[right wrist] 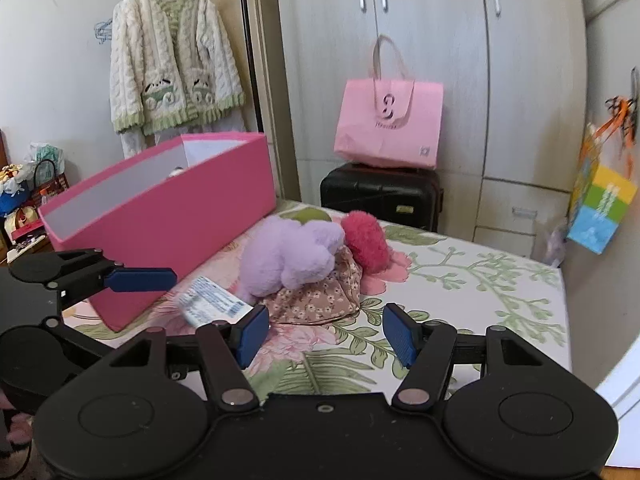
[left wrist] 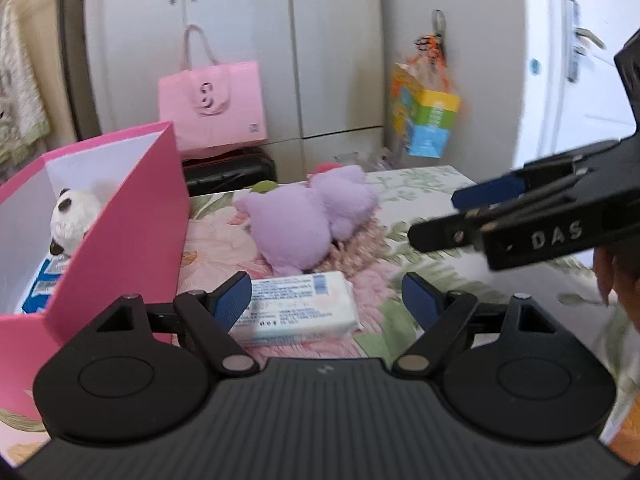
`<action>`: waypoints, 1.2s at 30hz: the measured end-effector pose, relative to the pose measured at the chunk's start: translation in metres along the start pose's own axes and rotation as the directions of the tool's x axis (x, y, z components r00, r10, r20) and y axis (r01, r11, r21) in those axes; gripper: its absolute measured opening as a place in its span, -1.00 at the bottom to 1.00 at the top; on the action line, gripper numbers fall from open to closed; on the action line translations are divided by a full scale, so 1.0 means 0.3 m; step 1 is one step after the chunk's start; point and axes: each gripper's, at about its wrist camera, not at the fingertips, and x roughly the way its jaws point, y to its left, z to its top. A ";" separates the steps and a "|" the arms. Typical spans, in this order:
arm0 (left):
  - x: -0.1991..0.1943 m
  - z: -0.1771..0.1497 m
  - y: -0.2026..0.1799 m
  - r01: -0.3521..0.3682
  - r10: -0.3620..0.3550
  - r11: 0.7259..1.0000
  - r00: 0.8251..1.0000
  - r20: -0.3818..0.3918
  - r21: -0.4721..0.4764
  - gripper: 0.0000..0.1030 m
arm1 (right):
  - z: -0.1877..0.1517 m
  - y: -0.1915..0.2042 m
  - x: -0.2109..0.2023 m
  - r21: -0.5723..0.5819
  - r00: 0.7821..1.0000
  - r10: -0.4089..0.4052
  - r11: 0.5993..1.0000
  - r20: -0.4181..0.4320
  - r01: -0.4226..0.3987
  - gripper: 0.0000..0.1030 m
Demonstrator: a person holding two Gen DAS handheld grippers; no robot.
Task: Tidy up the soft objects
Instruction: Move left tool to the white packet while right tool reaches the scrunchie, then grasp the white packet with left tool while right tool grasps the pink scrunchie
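On the floral bedspread [right wrist: 480,280] a white and blue tissue pack [left wrist: 300,308] lies just ahead of my left gripper [left wrist: 326,302], which is open with its left pad at the pack's near edge and no pad pressing. Behind it a purple plush toy [left wrist: 304,220] rests on a floral fabric piece [right wrist: 316,300], beside a red fluffy toy [right wrist: 364,244]. The open pink box [left wrist: 120,220] on the left holds a panda plush [left wrist: 74,216] and a blue-white pack [left wrist: 44,284]. My right gripper [right wrist: 326,334] is open and empty, short of the fabric piece.
A pink bag [right wrist: 388,120] sits on a black suitcase [right wrist: 380,192] before the grey wardrobe [right wrist: 440,40]. A colourful bag [right wrist: 600,208] hangs at the right. A knit cardigan [right wrist: 172,60] hangs on the left wall. The bed's edge runs along the right.
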 end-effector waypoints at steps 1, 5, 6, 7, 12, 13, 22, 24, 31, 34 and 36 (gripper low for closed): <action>0.012 -0.001 0.003 -0.017 0.017 1.000 1.000 0.001 -0.006 0.60 | 0.003 -0.006 0.024 0.000 1.000 0.014 1.000 -0.010 -0.014 0.32; 0.056 -0.006 0.000 -0.110 0.110 0.994 0.994 0.004 -0.012 0.73 | 0.027 -0.024 0.115 0.003 0.997 0.063 0.998 -0.045 -0.063 0.32; 0.064 -0.012 -0.006 -0.134 0.134 0.991 0.991 0.006 0.003 0.73 | 0.032 -0.027 0.138 0.003 0.996 0.069 0.998 -0.058 -0.069 0.32; 0.076 -0.020 -0.017 -0.161 0.161 0.986 0.987 0.004 0.041 0.74 | 0.037 -0.031 0.164 0.003 0.994 0.075 0.997 -0.075 -0.075 0.32; 0.106 -0.032 -0.017 -0.172 0.175 0.984 0.984 -0.045 0.050 0.77 | 0.044 -0.049 0.257 0.007 0.988 0.090 0.996 -0.127 -0.090 0.36; 0.108 -0.030 -0.017 -0.172 0.175 0.984 0.983 -0.050 0.051 0.78 | 0.045 -0.051 0.271 0.010 0.986 0.097 0.995 -0.132 -0.096 0.38; 0.152 -0.043 0.048 -0.083 0.069 0.991 0.989 -0.134 -0.103 0.67 | 0.053 0.007 0.350 -0.086 0.990 0.054 0.994 -0.132 -0.066 0.57; 0.150 -0.047 0.044 -0.088 0.075 0.991 0.989 -0.128 -0.101 0.60 | 0.044 0.020 0.352 -0.100 0.993 0.038 0.994 -0.112 -0.049 0.57; 0.149 -0.044 0.038 -0.079 0.068 0.993 0.990 -0.121 -0.088 0.55 | 0.020 0.039 0.320 -0.126 0.997 0.032 0.991 -0.073 -0.041 -0.16; 0.144 -0.047 0.034 -0.077 0.067 0.994 0.990 -0.120 -0.080 0.54 | 0.003 0.067 0.298 -0.165 0.997 0.026 0.986 -0.069 -0.038 -0.72; 0.146 -0.046 0.031 -0.077 0.068 0.994 0.990 -0.120 -0.072 0.54 | 0.001 0.093 0.291 -0.198 0.998 -0.006 0.980 -0.067 -0.007 -0.76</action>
